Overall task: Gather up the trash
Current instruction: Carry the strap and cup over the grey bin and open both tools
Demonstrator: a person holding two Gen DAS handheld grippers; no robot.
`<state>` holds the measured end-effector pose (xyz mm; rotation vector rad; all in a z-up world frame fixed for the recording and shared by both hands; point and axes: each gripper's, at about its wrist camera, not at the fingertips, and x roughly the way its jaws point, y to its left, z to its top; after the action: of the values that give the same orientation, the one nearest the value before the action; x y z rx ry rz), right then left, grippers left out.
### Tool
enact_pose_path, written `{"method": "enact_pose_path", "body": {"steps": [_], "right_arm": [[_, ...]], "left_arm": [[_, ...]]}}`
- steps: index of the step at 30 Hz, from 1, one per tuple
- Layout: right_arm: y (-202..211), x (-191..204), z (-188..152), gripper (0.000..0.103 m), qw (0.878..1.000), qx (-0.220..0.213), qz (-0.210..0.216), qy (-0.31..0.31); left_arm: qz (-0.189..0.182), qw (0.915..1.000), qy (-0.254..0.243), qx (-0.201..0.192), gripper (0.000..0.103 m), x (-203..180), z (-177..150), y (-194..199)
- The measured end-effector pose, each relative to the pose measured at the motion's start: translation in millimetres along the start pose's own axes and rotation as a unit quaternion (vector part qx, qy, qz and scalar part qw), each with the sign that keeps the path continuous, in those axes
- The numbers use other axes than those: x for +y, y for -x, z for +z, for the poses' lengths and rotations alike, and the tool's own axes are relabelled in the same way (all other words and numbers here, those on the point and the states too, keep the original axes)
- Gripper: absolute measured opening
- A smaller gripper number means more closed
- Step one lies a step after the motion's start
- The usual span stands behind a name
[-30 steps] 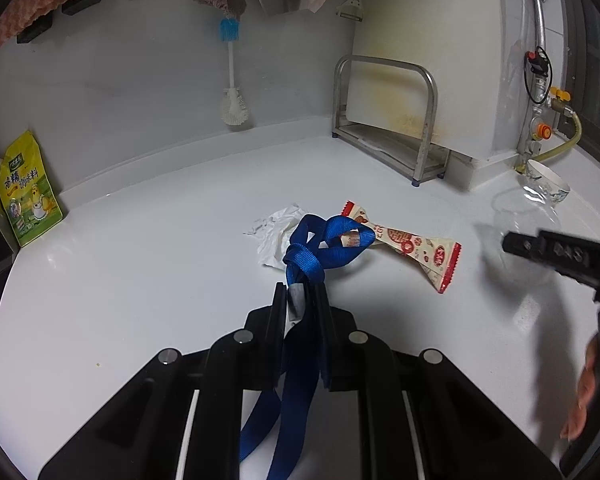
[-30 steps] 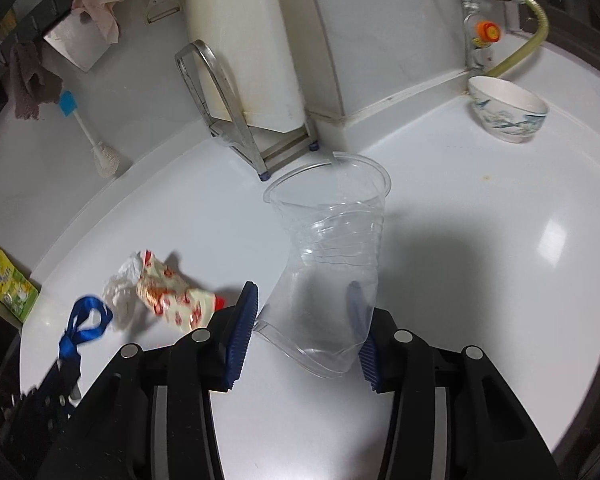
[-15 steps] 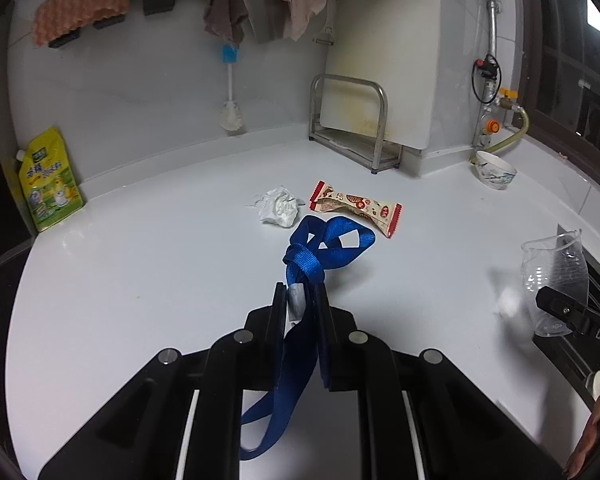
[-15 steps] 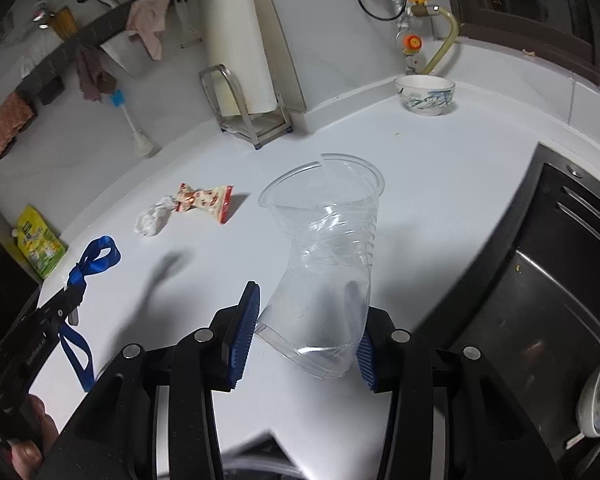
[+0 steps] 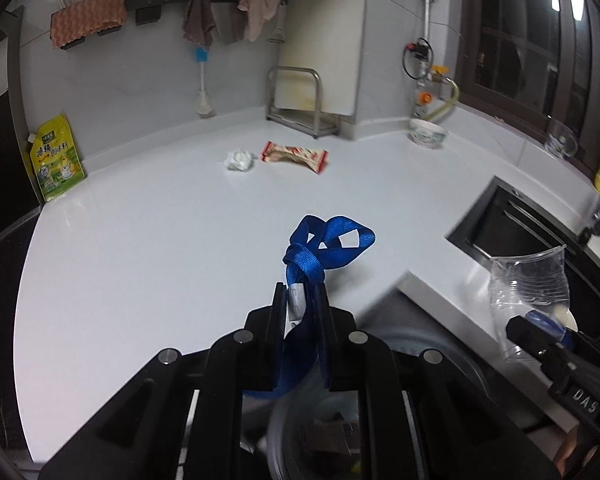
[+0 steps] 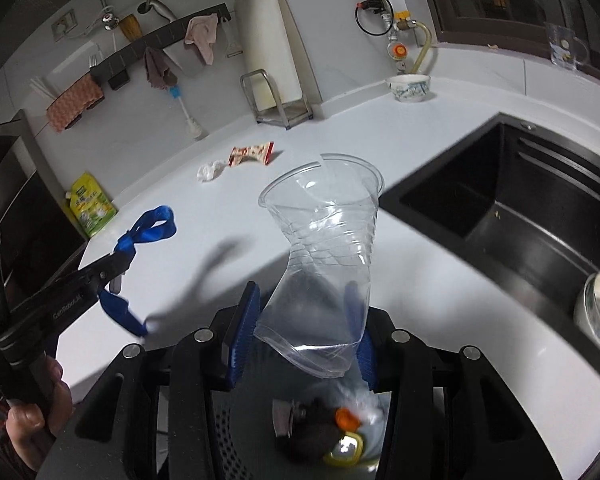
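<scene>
My left gripper is shut on a blue strap, whose knotted loop sticks out past the fingertips; its tail hangs down below them. My right gripper is shut on a crushed clear plastic cup, its blue pads pressed on the lower part. Both hang past the front edge of the white counter, over a grey bin with trash in it. A red-and-white snack wrapper and a crumpled white tissue lie far back on the counter. The strap and left gripper also show in the right wrist view.
A black sink is sunk into the counter at the right, with a bowl in it. A patterned bowl, a metal rack with a cutting board and a yellow pouch stand along the back wall.
Both grippers have drawn back from the middle of the counter to beyond its front edge, carrying the strap and the cup. The bin has come into view beneath them.
</scene>
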<state>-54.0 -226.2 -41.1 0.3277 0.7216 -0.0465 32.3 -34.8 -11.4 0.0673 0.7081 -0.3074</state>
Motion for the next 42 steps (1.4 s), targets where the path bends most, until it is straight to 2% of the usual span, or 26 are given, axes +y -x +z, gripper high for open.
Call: {"method": "enact_pose_path", "body": {"steps": [7, 13, 21, 26, 29, 31, 32, 33, 35, 42], "right_arm": [[14.9, -4.1, -47.0, 0.043, 1.000, 0.009, -0.004, 0.026], [14.1, -0.8, -66.9, 0.043, 0.999, 0.020, -0.010, 0.048], [-6.5, -0.9, -81.5, 0.044, 0.997, 0.060, -0.001, 0.048], [-12.8, -2.8, -87.7, 0.046, 0.996, 0.068, -0.004, 0.049], [-10.4, -5.1, -87.1, 0.049, 0.997, 0.063, -0.003, 0.048], [-10.2, -7.0, -86.4, 0.055, 0.997, 0.062, -0.004, 0.044], [-9.8, -8.1, -86.3, 0.059, 0.997, 0.061, -0.004, 0.041], [-9.4, -8.9, -86.1, 0.061, 0.997, 0.060, -0.003, 0.040], [-9.5, -10.2, -85.6, 0.064, 0.997, 0.061, -0.006, 0.039], [-6.4, -10.6, -84.2, 0.064, 0.998, 0.055, -0.006, 0.036]], "left_arm": [[-0.010, 0.9996, -0.015, 0.022, 0.015, -25.2, -43.8, 14.8], [-0.014, 0.9988, -0.029, 0.037, 0.015, -37.3, -65.4, 15.1], [-0.010, 0.9978, -0.027, 0.060, 0.015, -38.2, -71.7, 5.3], [-0.009, 0.9973, -0.023, 0.069, 0.017, -36.8, -76.0, 1.3], [-0.008, 0.9975, -0.022, 0.067, 0.029, -36.4, -76.0, 1.3], [-0.003, 0.9977, -0.023, 0.064, 0.046, -36.4, -76.1, 2.1], [-0.003, 0.9979, -0.021, 0.061, 0.061, -35.8, -76.0, 3.0], [-0.002, 0.9982, -0.018, 0.056, 0.066, -35.0, -75.7, 4.5], [0.001, 0.9984, -0.019, 0.053, 0.066, -34.8, -74.7, 5.6], [0.003, 0.9981, -0.017, 0.059, 0.066, -33.2, -76.5, 2.3]]}}
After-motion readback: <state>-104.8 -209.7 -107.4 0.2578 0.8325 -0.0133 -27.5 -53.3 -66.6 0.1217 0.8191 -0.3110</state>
